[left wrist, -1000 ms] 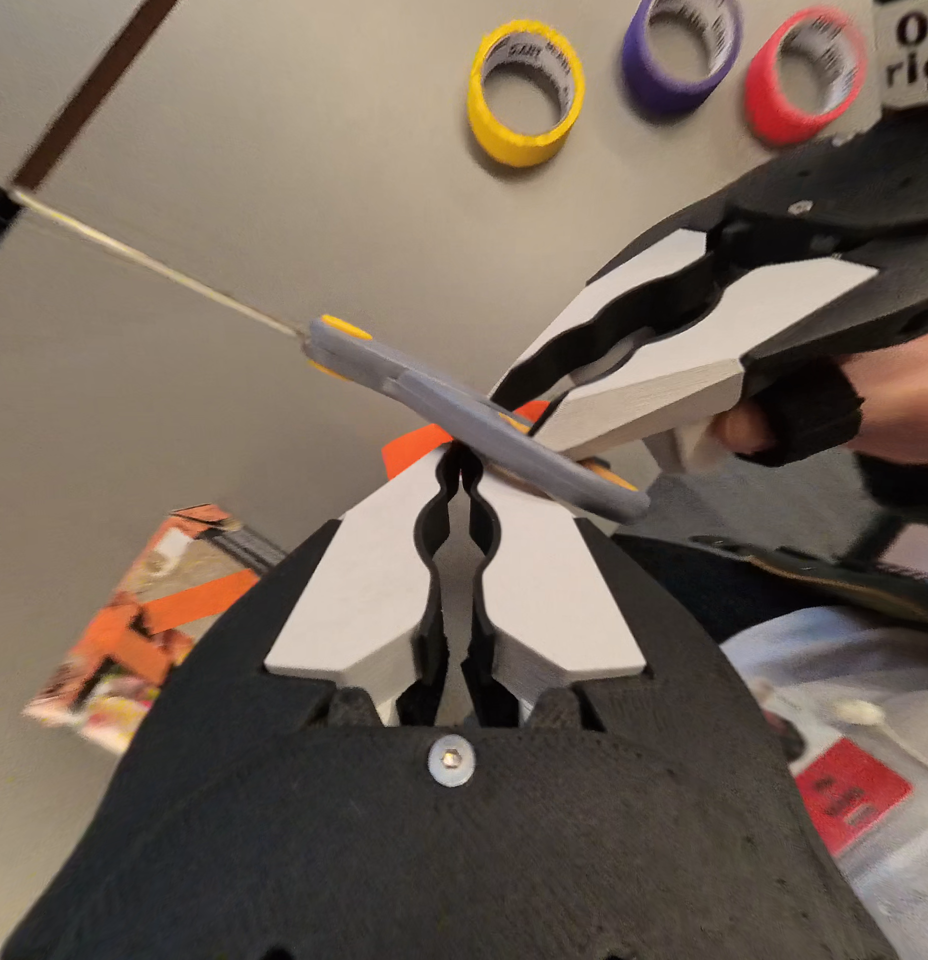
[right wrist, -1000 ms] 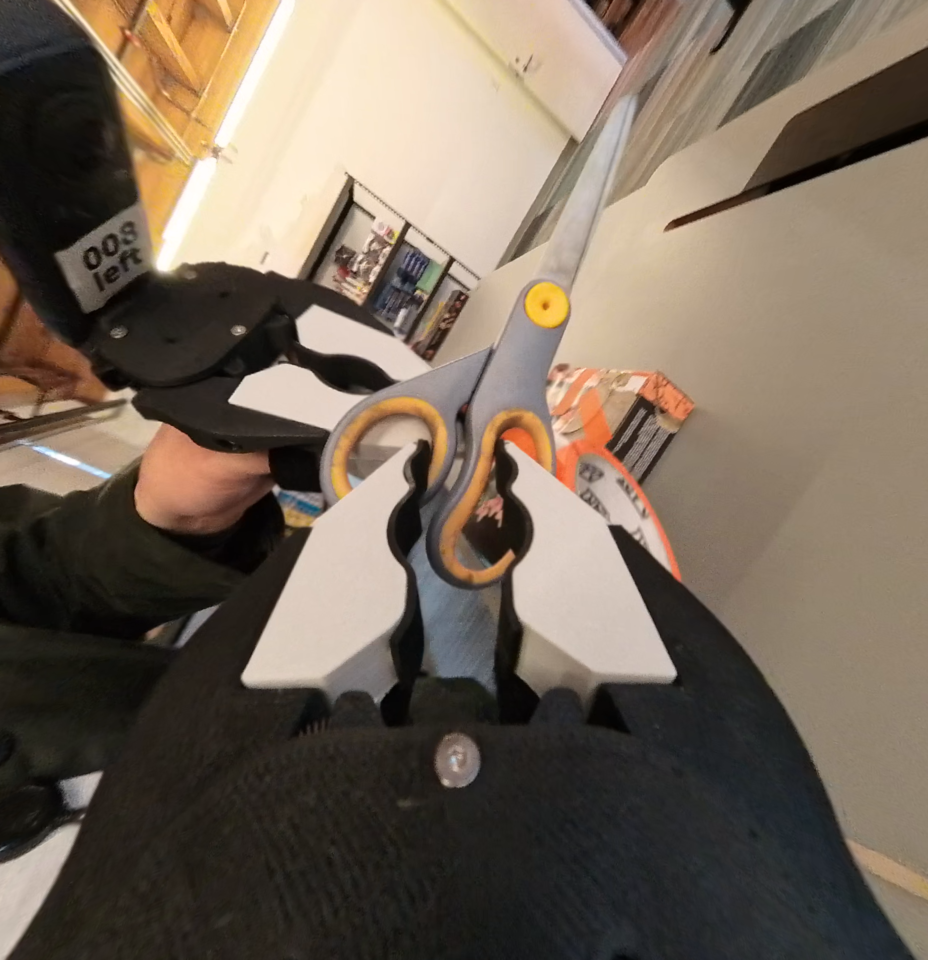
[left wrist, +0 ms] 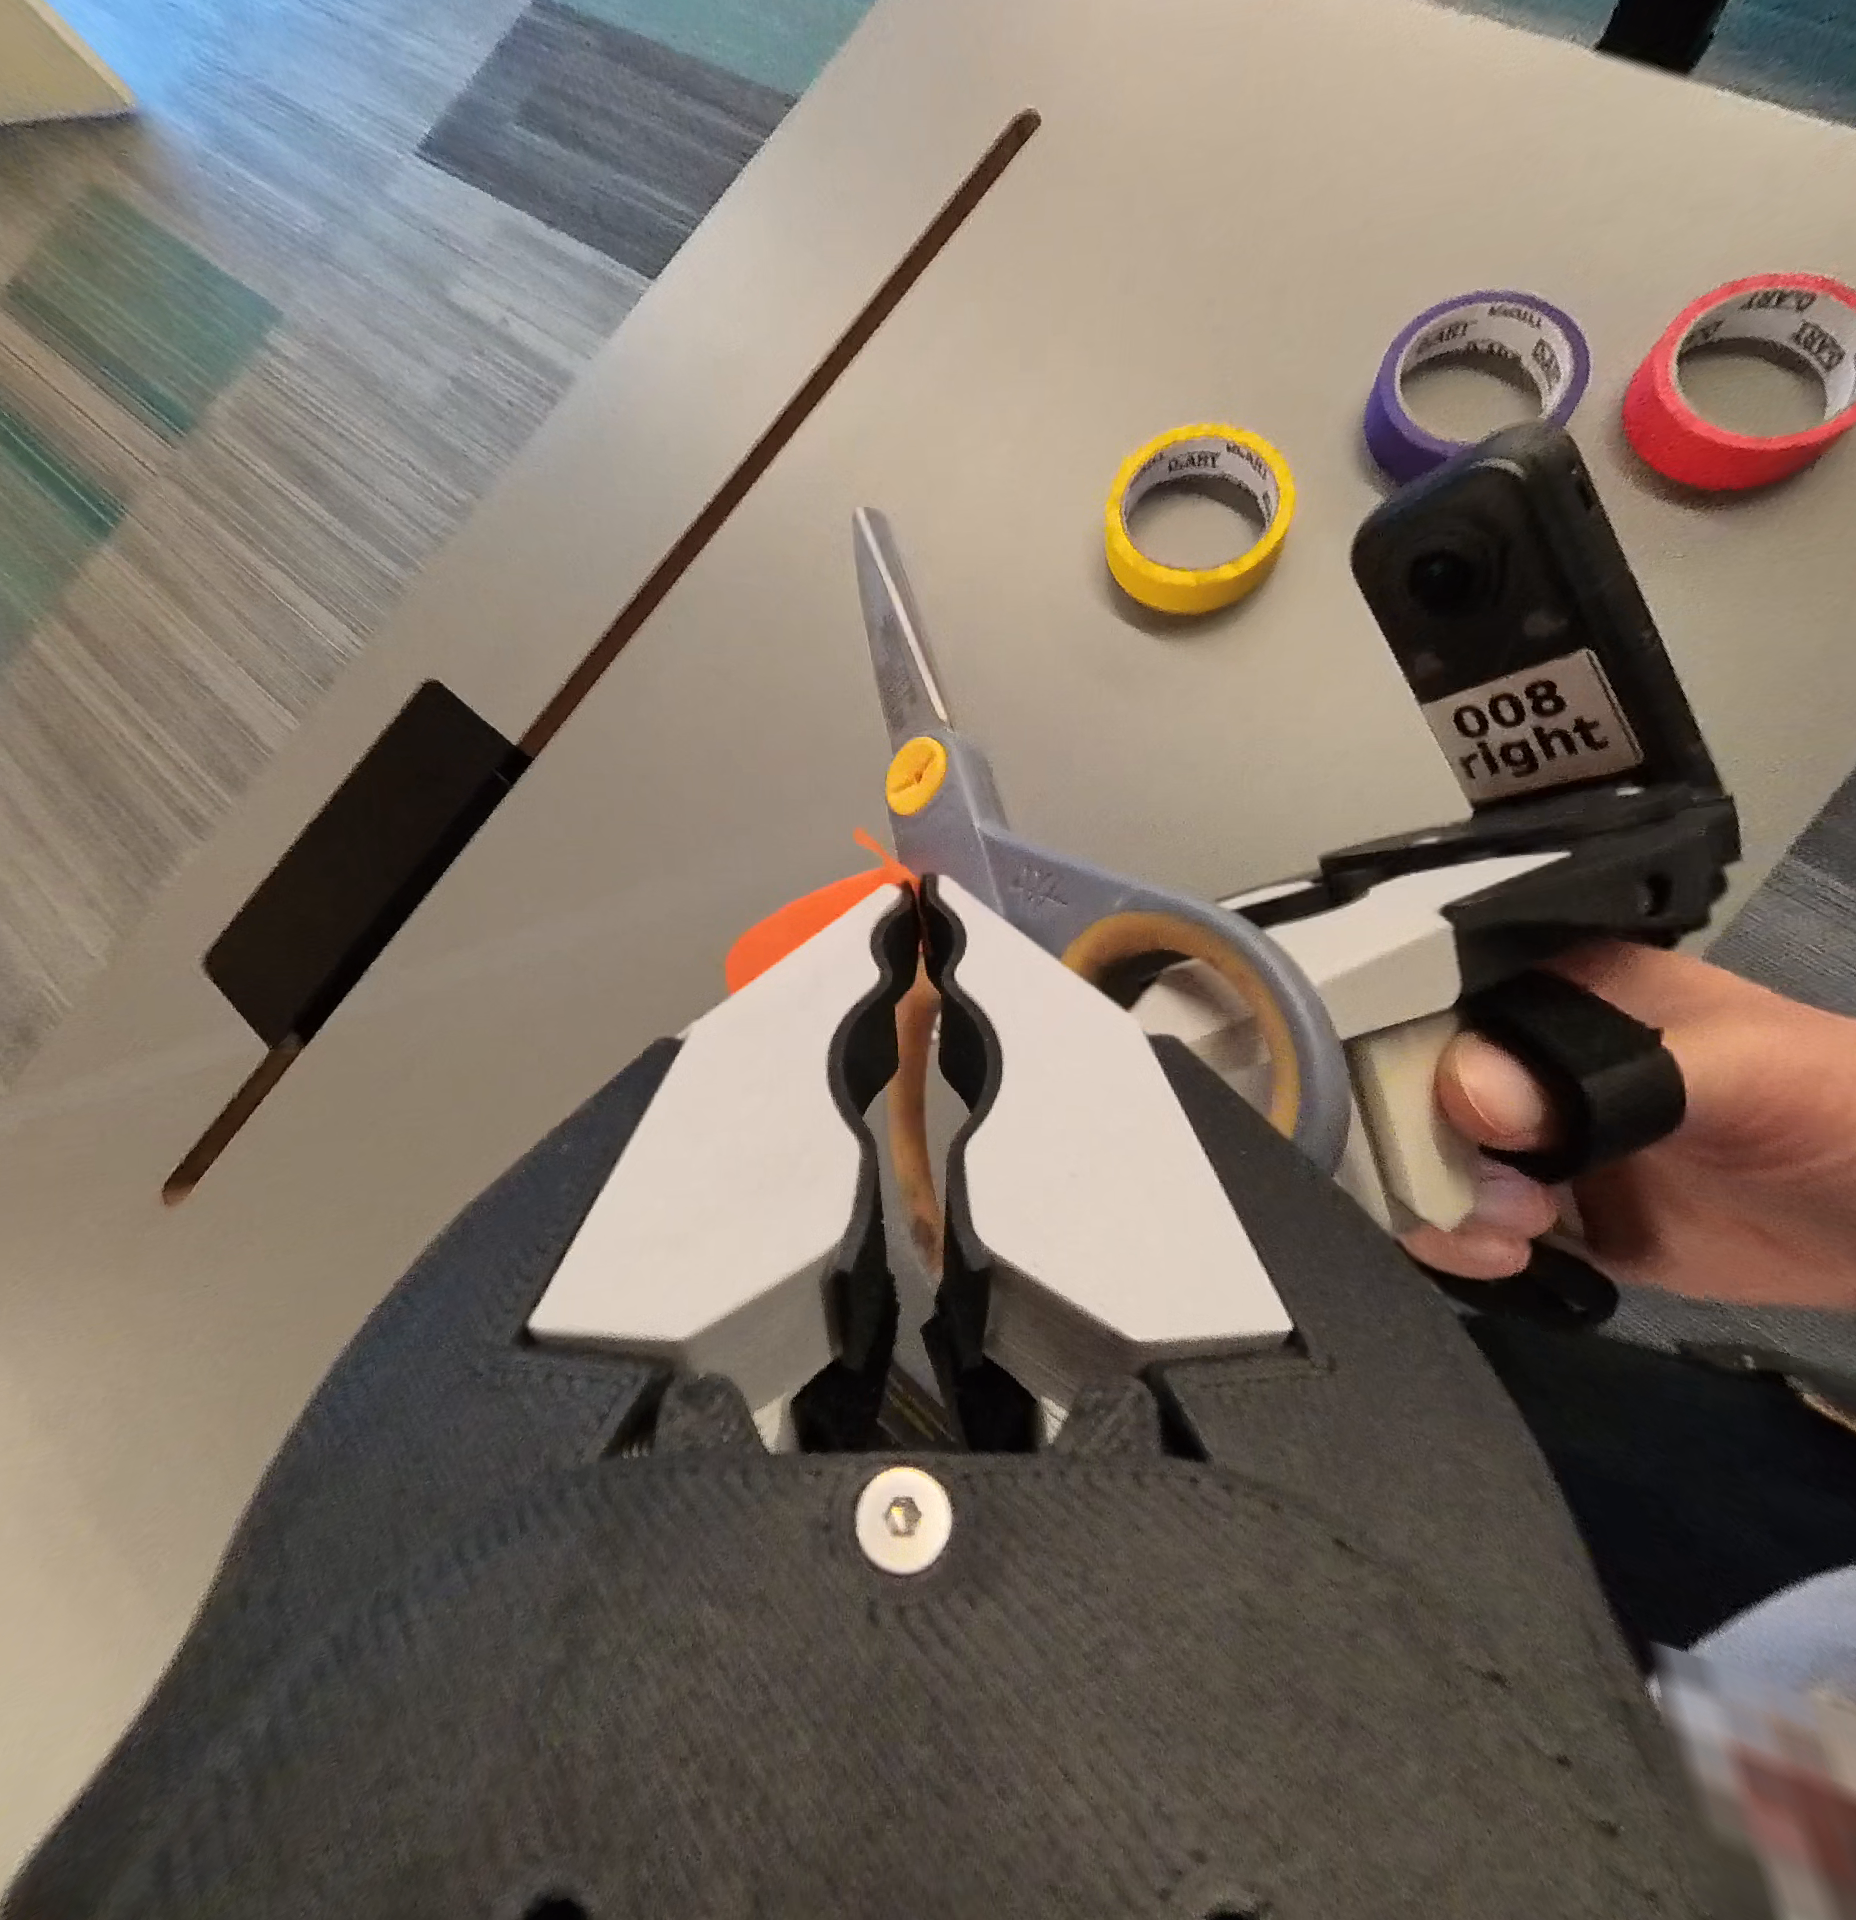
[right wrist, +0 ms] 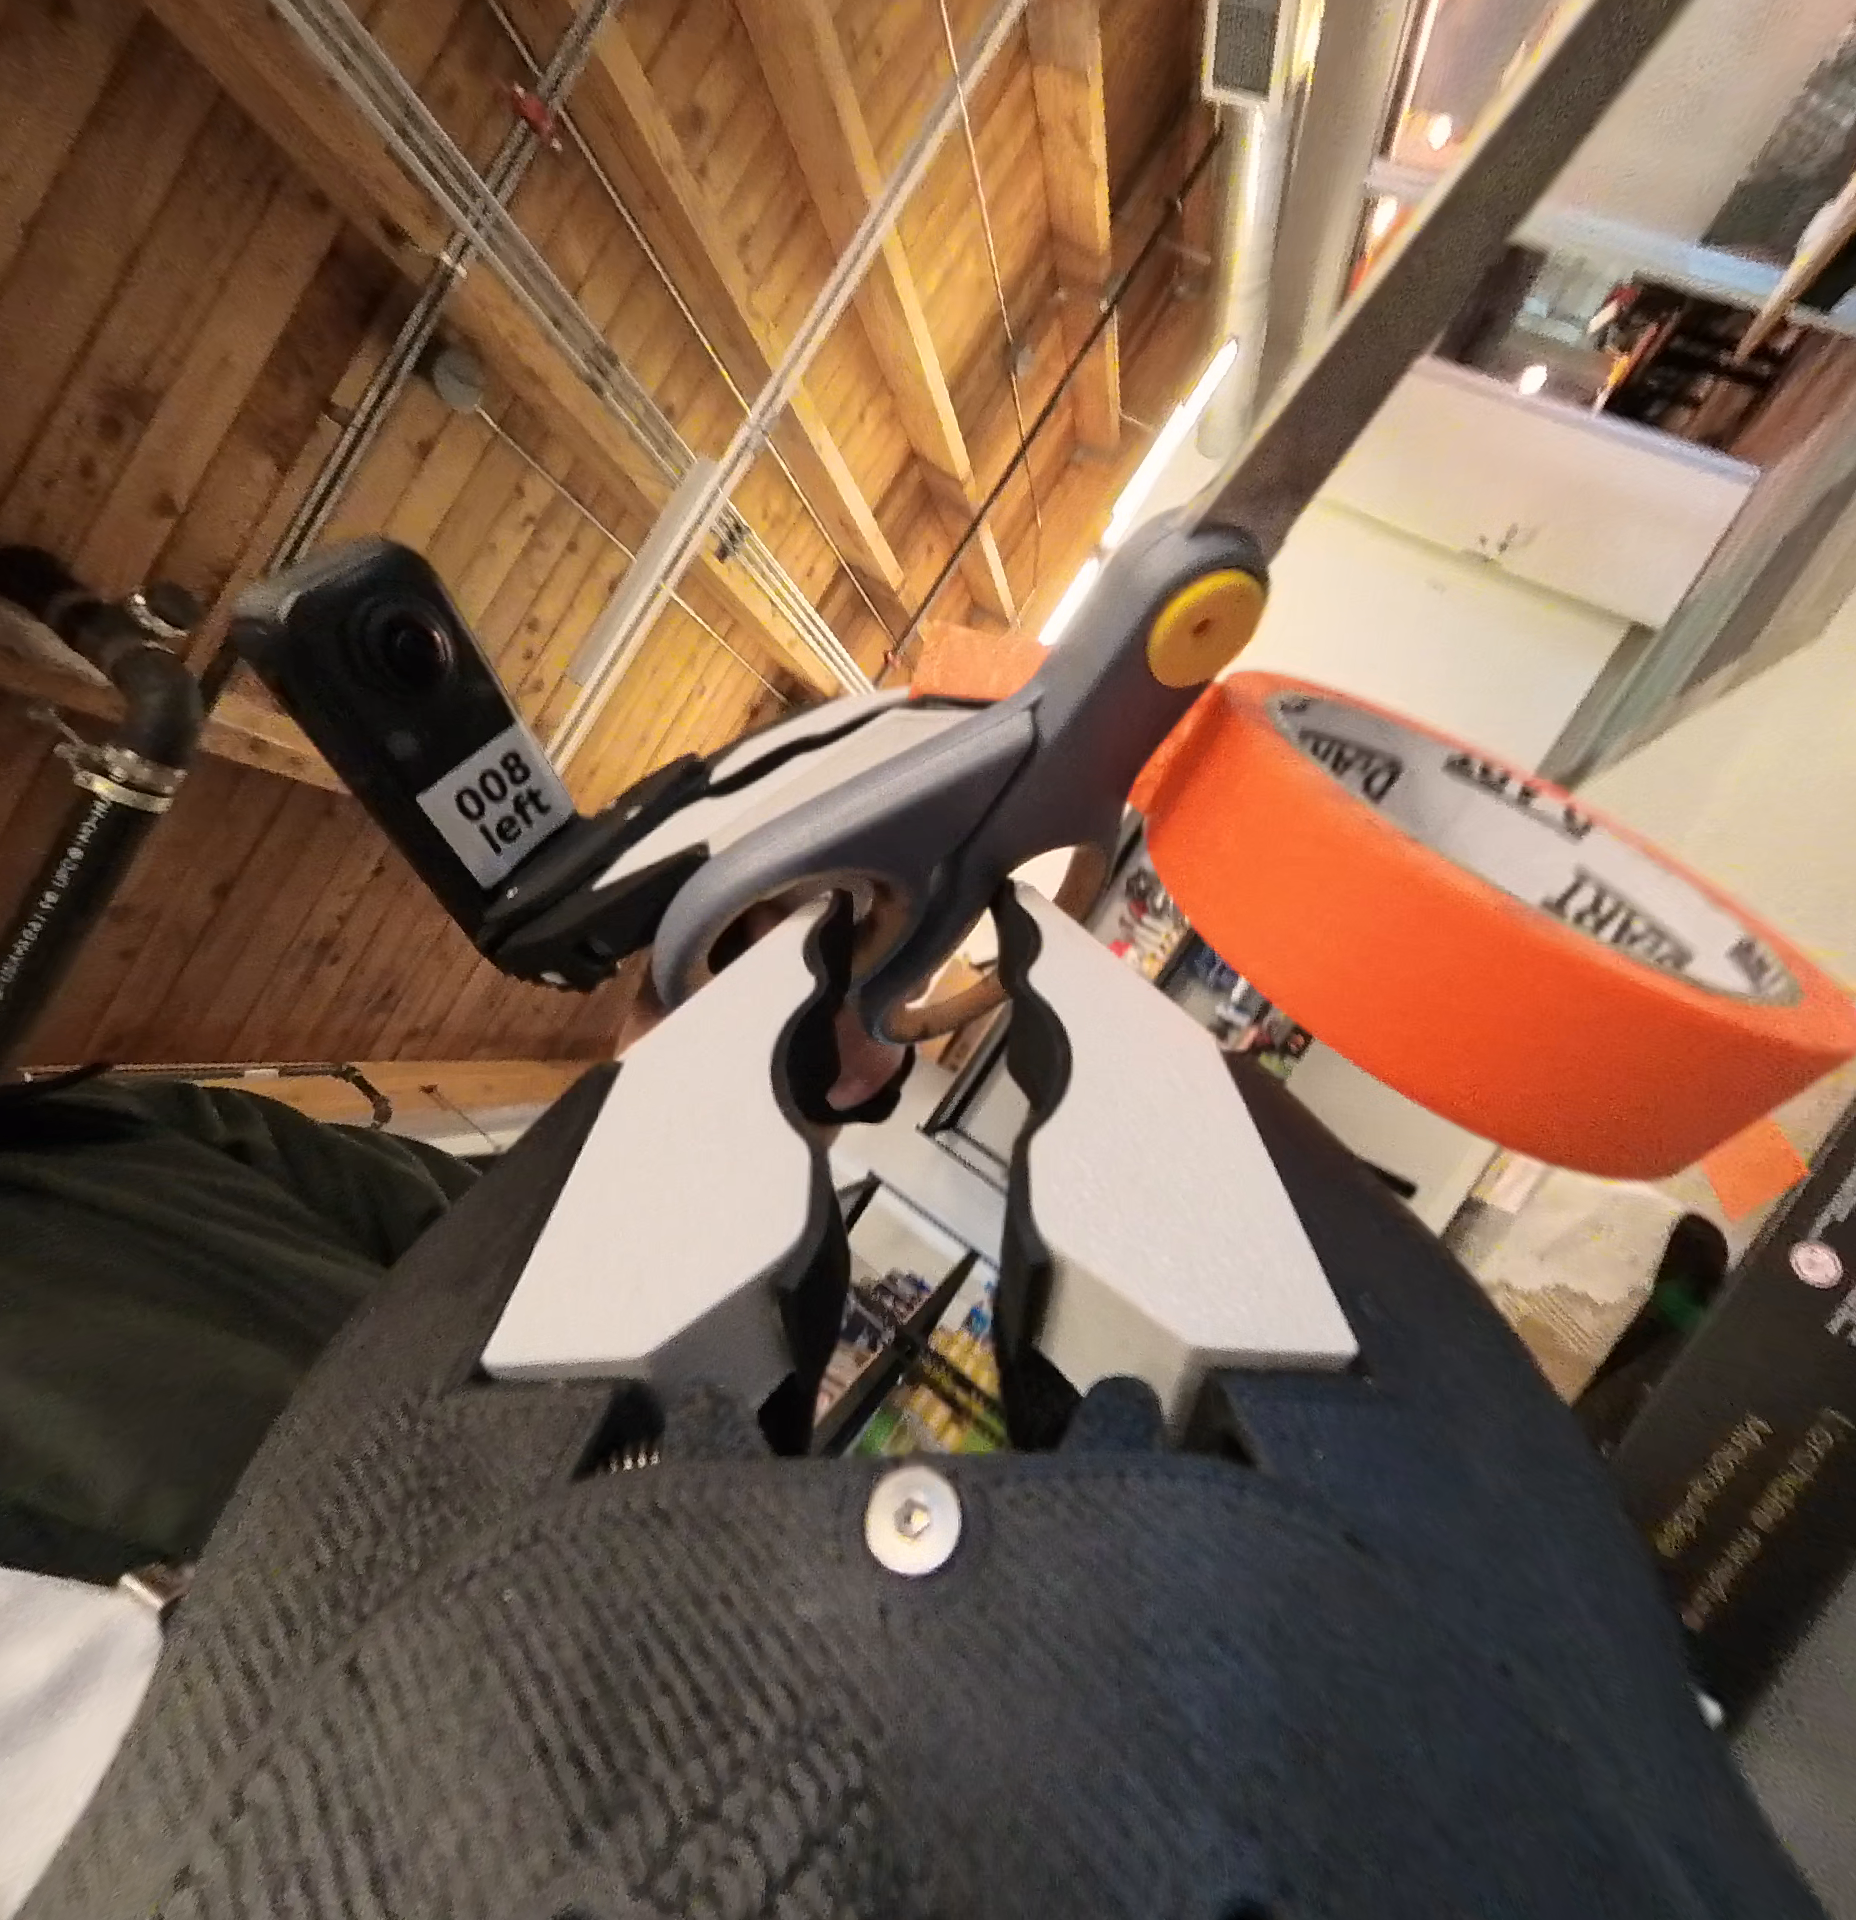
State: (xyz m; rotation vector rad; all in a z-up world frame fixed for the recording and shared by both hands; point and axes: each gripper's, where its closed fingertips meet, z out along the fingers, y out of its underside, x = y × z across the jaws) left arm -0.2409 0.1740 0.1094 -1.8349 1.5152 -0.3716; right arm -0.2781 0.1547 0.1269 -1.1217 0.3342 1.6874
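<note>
My left gripper is shut on the loose end of an orange tape roll, which shows just beyond its fingertips. In the right wrist view the orange roll hangs in the air with its strip running to the left gripper. Grey scissors with a yellow pivot are closed, blade pointing away over the table. My right gripper is shut on the scissors' handle loops. In the left wrist view it comes in from the right beside the left fingers.
Yellow, purple and red tape rolls lie on the grey table. A dark slot with a black plate crosses the table. Carpeted floor lies beyond the left edge. A person's hand holds the right gripper.
Both grippers have tilted: the scissors turned from lying across the left fingers to pointing away, blade up. The right view now faces the ceiling, and the whole orange roll shows.
</note>
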